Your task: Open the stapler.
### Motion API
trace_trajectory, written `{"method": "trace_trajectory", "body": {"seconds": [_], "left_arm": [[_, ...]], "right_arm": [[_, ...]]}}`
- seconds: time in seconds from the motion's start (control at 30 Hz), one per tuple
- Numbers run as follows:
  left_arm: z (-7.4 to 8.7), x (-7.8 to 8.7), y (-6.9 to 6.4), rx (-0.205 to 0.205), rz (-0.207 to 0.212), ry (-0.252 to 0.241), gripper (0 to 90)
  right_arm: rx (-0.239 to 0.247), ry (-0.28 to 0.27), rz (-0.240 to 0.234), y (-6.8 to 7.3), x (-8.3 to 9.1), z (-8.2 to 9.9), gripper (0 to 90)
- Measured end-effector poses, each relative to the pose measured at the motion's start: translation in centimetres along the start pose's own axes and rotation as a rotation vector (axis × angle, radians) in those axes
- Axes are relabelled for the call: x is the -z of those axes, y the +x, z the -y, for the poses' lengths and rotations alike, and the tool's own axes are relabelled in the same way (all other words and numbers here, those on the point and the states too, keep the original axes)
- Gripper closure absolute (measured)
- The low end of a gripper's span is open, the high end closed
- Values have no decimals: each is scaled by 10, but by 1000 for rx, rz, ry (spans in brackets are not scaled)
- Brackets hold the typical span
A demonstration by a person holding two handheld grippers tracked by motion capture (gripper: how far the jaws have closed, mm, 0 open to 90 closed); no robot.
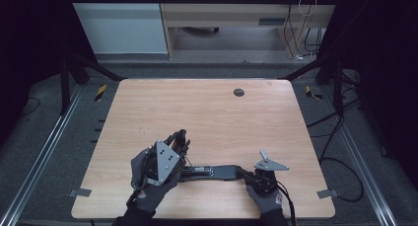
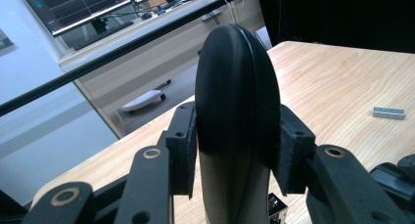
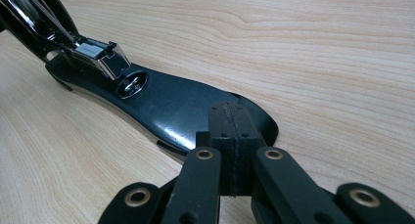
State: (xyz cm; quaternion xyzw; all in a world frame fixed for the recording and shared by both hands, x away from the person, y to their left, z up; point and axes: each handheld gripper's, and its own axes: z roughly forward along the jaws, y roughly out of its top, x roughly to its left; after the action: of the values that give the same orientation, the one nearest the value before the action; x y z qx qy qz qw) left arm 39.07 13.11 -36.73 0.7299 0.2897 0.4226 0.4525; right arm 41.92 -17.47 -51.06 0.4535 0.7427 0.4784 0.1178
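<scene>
The opened stapler (image 1: pixel 217 171) lay near the table's (image 1: pixel 207 107) front edge, its base running left to right. The right gripper (image 1: pixel 252 176), jaws together, pressed the base's right end. The left gripper (image 1: pixel 180 139), pointing away and upward, clamped the raised top arm (image 2: pixel 237 101).
</scene>
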Motion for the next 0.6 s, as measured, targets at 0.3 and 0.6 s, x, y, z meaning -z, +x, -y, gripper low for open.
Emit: {"method": "trace_trajectory", "body": {"seconds": [0.3,0.6], "left_arm": [[6,7,11,54,-12,-13,584],[10,11,17,90,-20,-23,586]], "right_arm": [[-1,0,0,0,0,0,900],[-1,1,-2,0,0,0,900]]}}
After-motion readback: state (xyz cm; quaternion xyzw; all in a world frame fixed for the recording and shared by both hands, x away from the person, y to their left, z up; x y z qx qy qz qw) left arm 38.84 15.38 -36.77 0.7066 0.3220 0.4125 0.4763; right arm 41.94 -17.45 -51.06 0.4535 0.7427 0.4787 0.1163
